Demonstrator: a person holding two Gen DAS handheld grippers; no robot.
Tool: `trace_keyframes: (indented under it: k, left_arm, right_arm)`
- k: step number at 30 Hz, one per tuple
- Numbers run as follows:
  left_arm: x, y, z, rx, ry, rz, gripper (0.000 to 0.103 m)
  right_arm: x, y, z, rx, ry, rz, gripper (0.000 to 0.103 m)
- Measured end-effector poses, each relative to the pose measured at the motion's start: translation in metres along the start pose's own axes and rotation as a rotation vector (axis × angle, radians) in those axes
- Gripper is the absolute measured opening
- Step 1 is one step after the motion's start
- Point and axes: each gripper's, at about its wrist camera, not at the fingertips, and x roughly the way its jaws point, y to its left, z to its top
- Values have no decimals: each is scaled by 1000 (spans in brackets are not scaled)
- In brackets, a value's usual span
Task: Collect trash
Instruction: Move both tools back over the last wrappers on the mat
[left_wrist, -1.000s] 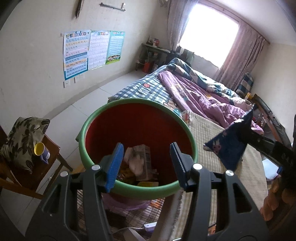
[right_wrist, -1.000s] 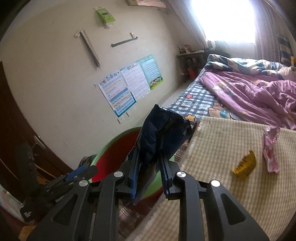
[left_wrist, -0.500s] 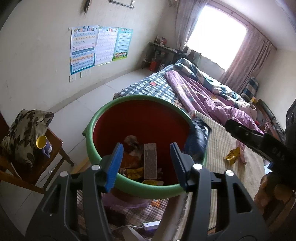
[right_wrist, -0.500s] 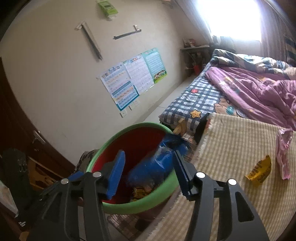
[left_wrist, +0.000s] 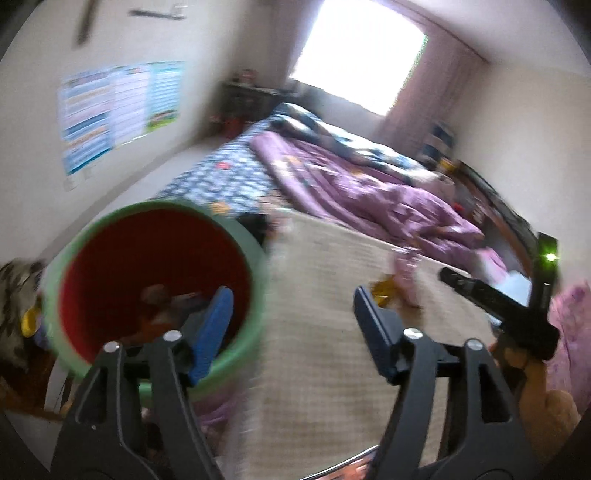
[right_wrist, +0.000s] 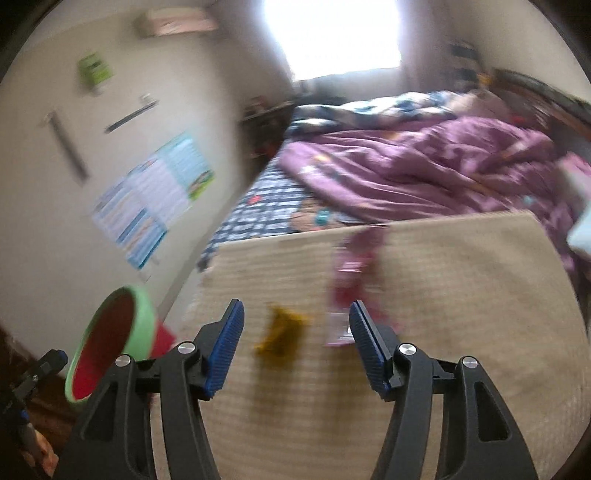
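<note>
Opening right gripper (right_wrist: 295, 345), yellow wrapper (right_wrist: 282, 334) between

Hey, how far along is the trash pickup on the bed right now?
Done: some trash already lies in the bin. In hand: nothing; the right gripper is opening, empty, over the mat, and the left gripper is opening, empty too. Left: the yellow wrapper and the pink wrapper on the mat.

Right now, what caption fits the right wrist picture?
Right hand-held gripper, jaws opening and empty, over a yellow wrapper on the mat.
</note>
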Motion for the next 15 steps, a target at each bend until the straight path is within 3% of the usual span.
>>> trace_keyframes:
  k: [3,7,11,14,15]
  left_arm:
    - [32,-40,5,89,18,-65,73]
    - [94,-82,2,185,123,-107,73]
    - [154,-95,-9,163,250,-101,73]
    - [175,-94,-17,133,291,-94,72]
    - [179,-93,-19,127,297,-82,66]
  right_arm:
    - [-11,-33,1,46,-13,-33,58]
    - [-23,-63,3,81,-23,-58,58]
    - [-32,-84,2,105,-16,-60,58]
    - [-33,-93,3,99,-11,-59,59]
    - [-32,-94,4,98,-7,-57,59]
